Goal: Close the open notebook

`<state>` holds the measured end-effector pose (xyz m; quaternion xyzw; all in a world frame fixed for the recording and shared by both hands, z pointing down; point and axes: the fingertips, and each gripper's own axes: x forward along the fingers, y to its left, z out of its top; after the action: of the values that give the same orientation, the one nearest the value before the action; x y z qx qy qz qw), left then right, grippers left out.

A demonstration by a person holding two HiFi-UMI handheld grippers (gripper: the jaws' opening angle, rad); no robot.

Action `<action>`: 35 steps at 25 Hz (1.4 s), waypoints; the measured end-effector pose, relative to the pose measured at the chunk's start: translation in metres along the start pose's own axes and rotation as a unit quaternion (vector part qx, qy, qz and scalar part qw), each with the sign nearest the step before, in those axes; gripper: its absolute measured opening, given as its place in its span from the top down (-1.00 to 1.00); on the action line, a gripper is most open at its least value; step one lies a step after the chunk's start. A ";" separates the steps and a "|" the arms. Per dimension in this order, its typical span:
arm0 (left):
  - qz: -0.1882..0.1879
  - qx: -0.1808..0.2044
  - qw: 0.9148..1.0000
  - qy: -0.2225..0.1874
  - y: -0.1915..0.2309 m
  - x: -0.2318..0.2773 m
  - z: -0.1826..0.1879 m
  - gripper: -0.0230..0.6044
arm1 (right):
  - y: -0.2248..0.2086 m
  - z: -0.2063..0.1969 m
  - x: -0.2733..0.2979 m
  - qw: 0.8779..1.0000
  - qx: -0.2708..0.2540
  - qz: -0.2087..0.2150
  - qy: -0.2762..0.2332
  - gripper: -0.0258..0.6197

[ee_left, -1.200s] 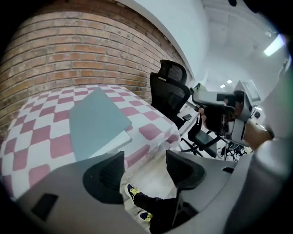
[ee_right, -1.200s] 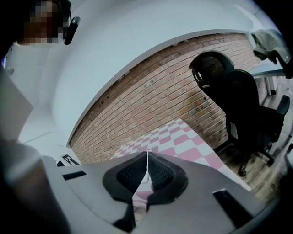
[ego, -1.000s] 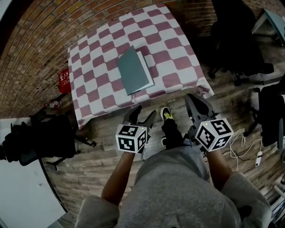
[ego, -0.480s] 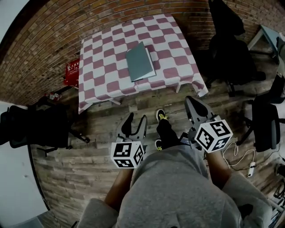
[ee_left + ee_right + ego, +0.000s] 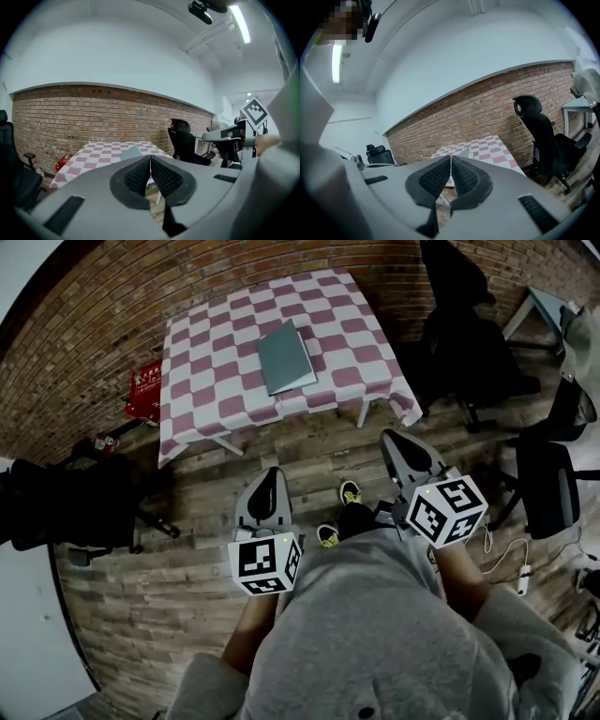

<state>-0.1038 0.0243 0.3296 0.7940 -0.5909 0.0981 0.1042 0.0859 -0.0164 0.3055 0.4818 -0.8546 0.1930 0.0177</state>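
Observation:
The grey-green notebook (image 5: 285, 357) lies closed on the red-and-white checked table (image 5: 216, 381), far from both grippers. My left gripper (image 5: 269, 476) is held over the wooden floor in front of the person's lap; its jaws have just been closing and now meet with nothing between them. My right gripper (image 5: 393, 440) is also shut and empty, a little nearer the table. In the left gripper view the left gripper (image 5: 150, 160) points at the table (image 5: 89, 151) and notebook (image 5: 132, 152). The right gripper view shows the right gripper (image 5: 450, 159) before the table (image 5: 494, 149).
Black office chairs stand to the right of the table (image 5: 469, 324) and at the left (image 5: 66, 502). A red box (image 5: 145, 390) sits by the brick wall. A white cable and plug (image 5: 518, 573) lie on the floor at right. The person's shoes (image 5: 349, 491) are between the grippers.
The left jaws went from wide open to shut. Both grippers and the head have drawn back from the table, which now looks smaller and farther away. The notebook has not moved.

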 end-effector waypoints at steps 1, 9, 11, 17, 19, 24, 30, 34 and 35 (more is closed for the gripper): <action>0.004 -0.002 1.000 -0.002 0.002 -0.003 0.000 0.89 | 0.002 0.003 -0.001 1.000 -0.006 0.001 0.000 0.84; 0.026 -0.016 0.999 -0.014 0.007 -0.026 0.005 0.89 | 0.008 0.004 -0.010 0.999 -0.037 0.002 0.018 0.84; 0.029 -0.013 0.999 -0.015 0.004 -0.031 0.007 0.89 | 0.007 0.002 -0.013 0.999 -0.041 0.001 0.021 0.84; 0.034 -0.012 0.999 -0.002 -0.026 -0.046 0.001 0.89 | -0.005 -0.002 -0.038 0.999 -0.033 0.000 0.021 0.84; 0.030 -0.010 0.999 0.008 -0.043 -0.053 -0.005 0.89 | -0.012 -0.005 -0.053 0.999 -0.025 -0.004 0.019 0.84; 0.020 -0.004 1.000 0.015 -0.083 -0.073 -0.016 0.89 | -0.023 -0.016 -0.092 1.000 -0.007 -0.006 0.014 0.84; 0.010 -0.004 1.000 0.009 -0.122 -0.079 -0.023 0.89 | -0.031 -0.020 -0.126 1.000 -0.010 -0.005 0.002 0.84; 0.004 0.001 1.000 0.009 -0.139 -0.079 -0.023 0.89 | -0.040 -0.021 -0.142 1.000 -0.013 -0.010 -0.001 0.84; 0.002 0.003 1.000 0.009 -0.143 -0.079 -0.023 0.89 | -0.042 -0.022 -0.145 1.000 -0.012 -0.012 -0.001 0.84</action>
<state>0.0098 0.1429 0.3222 0.7923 -0.5910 0.1075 0.1071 0.1953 0.0902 0.3073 0.4921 -0.8509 0.1821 0.0249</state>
